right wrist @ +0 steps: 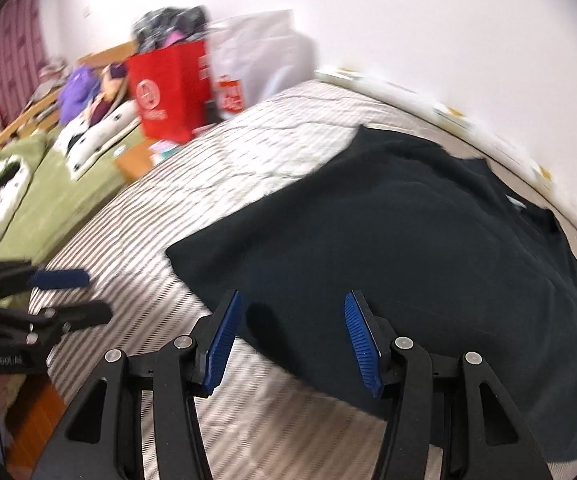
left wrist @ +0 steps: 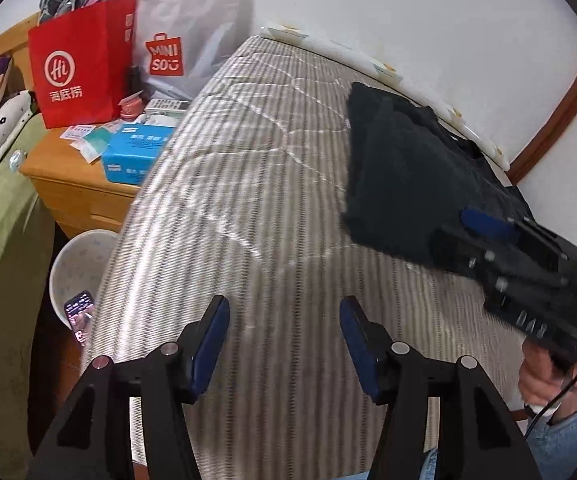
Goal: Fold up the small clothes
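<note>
Lying spread on the striped bed (right wrist: 248,152), the dark garment (right wrist: 428,240) sits toward the wall side, its near edge just ahead of the right claw (right wrist: 292,332). That claw stands apart and holds nothing, hanging low over the cloth's near hem; whether the pads (right wrist: 224,336) touch the fabric cannot be told through the blur. The left claw (left wrist: 284,344) is also apart and empty, over bare bedding well to the left of the garment, whose left corner (left wrist: 368,152) shows in its view.

The step in hand looks like taking hold of the hem for a fold. To do it well, the right claw should come down with one pad under the edge and one on top, so it pinches a single layer rather than bunching cloth or catching the bedcover. The left claw needs to travel to the garment's other near corner and grip at matching depth; uneven holds will likely skew the fold. Lift both together, keeping the edge taut.
</note>
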### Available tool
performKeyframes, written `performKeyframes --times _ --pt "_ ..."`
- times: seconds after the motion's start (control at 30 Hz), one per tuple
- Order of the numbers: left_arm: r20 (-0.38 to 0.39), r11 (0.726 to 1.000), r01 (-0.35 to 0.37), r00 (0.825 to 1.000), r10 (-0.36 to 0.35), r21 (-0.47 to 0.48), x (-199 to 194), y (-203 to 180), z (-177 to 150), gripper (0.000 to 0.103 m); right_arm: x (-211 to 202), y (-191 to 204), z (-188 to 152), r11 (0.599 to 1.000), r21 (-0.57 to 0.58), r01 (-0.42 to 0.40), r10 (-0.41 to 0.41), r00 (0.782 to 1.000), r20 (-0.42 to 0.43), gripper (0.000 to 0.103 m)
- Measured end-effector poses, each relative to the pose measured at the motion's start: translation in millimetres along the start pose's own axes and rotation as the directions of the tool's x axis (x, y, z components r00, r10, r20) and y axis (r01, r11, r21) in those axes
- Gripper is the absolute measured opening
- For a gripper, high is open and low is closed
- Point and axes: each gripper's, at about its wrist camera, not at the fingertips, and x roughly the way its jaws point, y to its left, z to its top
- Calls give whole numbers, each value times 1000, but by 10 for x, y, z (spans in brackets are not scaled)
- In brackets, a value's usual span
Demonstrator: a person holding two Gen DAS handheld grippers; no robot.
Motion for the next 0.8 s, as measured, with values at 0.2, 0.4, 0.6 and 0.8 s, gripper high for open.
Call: performKeyframes --times 0.2,0.4,0.6,0.8 --pt "9 1000 11 1000 -11 -9 -12 216 43 55 202 323 -106 992 -99 77 -80 996 -27 62" --pt "7 999 30 1000 -30 19 0 231 72 56 339 423 -89 979 -130 155 -156 988 2 65" --pt "13 999 32 999 -32 26 21 230 96 57 359 329 -4 976 -82 201 -200 979 29 26" --pt "2 999 28 1000 -28 43 80 40 179 57 96 38 103 994 61 93 -97 993 66 20"
